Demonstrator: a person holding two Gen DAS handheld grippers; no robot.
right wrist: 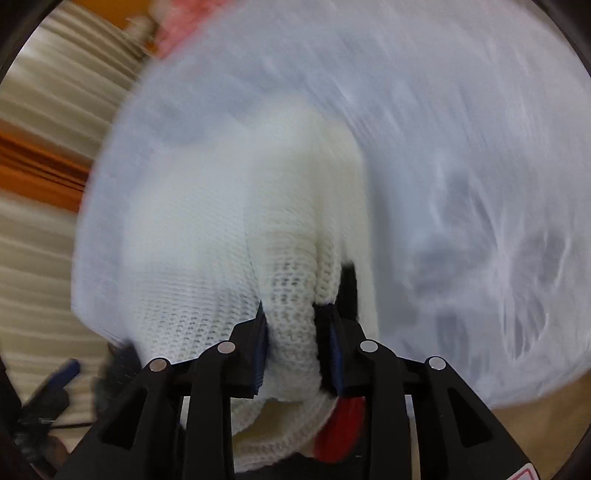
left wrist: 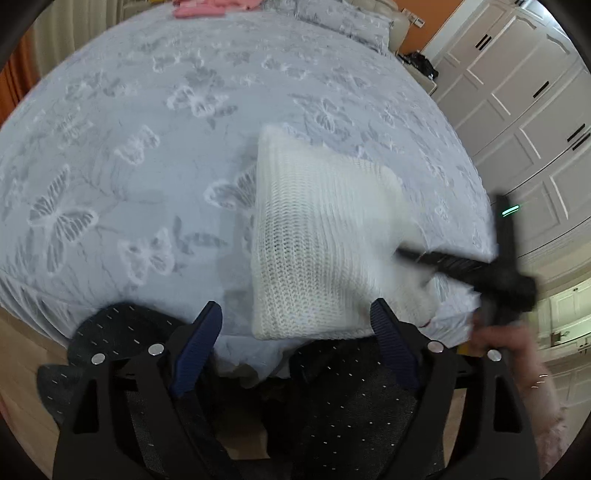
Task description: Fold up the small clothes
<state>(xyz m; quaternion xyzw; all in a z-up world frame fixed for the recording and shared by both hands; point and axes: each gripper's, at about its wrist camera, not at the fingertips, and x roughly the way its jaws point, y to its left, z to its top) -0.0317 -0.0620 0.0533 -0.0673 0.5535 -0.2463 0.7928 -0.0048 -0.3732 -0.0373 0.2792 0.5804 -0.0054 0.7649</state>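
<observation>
So: white knit garment (left wrist: 317, 236) lies on the bed (left wrist: 147, 155), close to the near edge and toward the right side, folded into a thick block with a straight left fold line. Its near-right part is bunched up and pinched in the right gripper (right wrist: 291, 332); the blue pads (right wrist: 260, 343) press on a ridge of knit that runs back between the fingers. A red patch (right wrist: 343, 424) on the garment shows low behind that gripper; any writing on it cannot be read. Right wrist view is heavily motion-blurred.

Left gripper (left wrist: 295, 314) hangs over the near edge of the bed, jaws wide apart, nothing between them; the garment's near edge sits just beyond the right finger (left wrist: 391, 343), contact unclear. A hand (left wrist: 506, 339) holds the right tool at the frame's right, blurred.

Bedspread is pale blue-grey with a butterfly print. Pink clothes (left wrist: 214, 7) sit at the far edge. White cupboards (left wrist: 517, 92) stand past the bed's right side. No readable labels anywhere.
</observation>
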